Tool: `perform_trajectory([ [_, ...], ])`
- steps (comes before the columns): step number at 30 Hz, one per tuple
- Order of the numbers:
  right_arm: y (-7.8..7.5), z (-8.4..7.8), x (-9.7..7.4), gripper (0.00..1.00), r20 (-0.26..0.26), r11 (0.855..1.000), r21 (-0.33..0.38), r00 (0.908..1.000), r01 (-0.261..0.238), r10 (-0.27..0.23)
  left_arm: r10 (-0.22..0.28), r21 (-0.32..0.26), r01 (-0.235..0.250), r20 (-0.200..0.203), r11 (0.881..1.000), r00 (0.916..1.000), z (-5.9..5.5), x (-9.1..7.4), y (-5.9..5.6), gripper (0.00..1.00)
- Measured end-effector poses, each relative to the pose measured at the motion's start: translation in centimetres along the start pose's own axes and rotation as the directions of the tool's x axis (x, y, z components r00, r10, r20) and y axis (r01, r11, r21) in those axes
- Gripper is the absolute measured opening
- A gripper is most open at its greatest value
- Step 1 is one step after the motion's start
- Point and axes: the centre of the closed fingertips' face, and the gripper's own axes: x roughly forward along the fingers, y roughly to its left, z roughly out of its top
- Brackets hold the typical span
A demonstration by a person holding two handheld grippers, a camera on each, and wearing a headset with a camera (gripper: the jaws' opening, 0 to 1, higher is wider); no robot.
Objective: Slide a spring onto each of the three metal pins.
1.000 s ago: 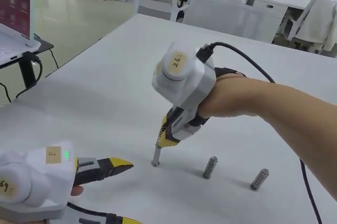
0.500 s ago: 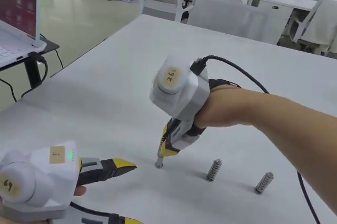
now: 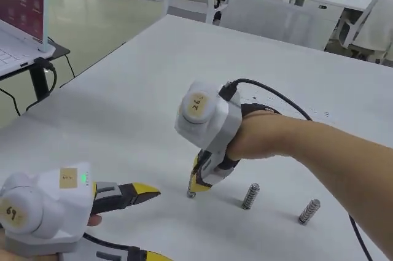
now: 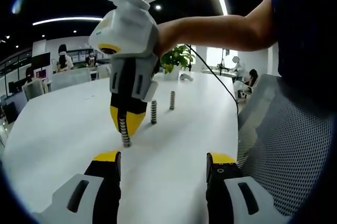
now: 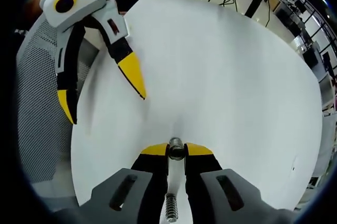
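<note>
**Right gripper (image 3: pixel 196 186) clamped on spring (image 4: pixel 125 128)**

Its jaws were closed on the spring, held upright over a pin (image 5: pixel 176 146) standing on the table (image 3: pixel 123 107). The left gripper (image 4: pixel 164 157) sat open nearby. A second spring (image 3: pixel 250 196) and a third spring (image 3: pixel 309 210) stood upright beyond.

Your right gripper (image 3: pixel 196 182) covered the top of the spring (image 3: pixel 191 194) in the head view, and whether a pin stood inside it couldn't be told. In the right gripper view the spring (image 5: pixel 170 209) ran off the bottom edge. Your left gripper (image 3: pixel 153 224) had its lower jaw cut off at the head view's bottom edge.
</note>
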Motion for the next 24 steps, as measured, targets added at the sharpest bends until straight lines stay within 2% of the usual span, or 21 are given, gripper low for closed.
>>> perform_trajectory([
  [13, 0.2, -0.7, 0.7, 0.10, -0.011, 1.000, 0.031, 0.9999, -0.006, 0.007, -0.003, -0.002, 0.003, -0.002, 1.000, 1.0000, -0.1, 0.0, 0.0, 0.61],
  [17, 0.3, -0.8, 0.9, 0.15, -0.012, 0.999, 0.039, 0.9998, -0.014, 0.014, -0.001, 0.000, 0.001, -0.001, 1.000, 1.0000, -0.1, 0.0, 0.1, 0.60],
  [24, 0.1, -1.3, 0.6, 0.17, -0.006, 0.998, 0.056, 0.9999, -0.009, 0.009, 0.000, -0.001, 0.000, -0.006, 1.000, 1.0000, -0.3, -0.1, 0.3, 0.61],
])
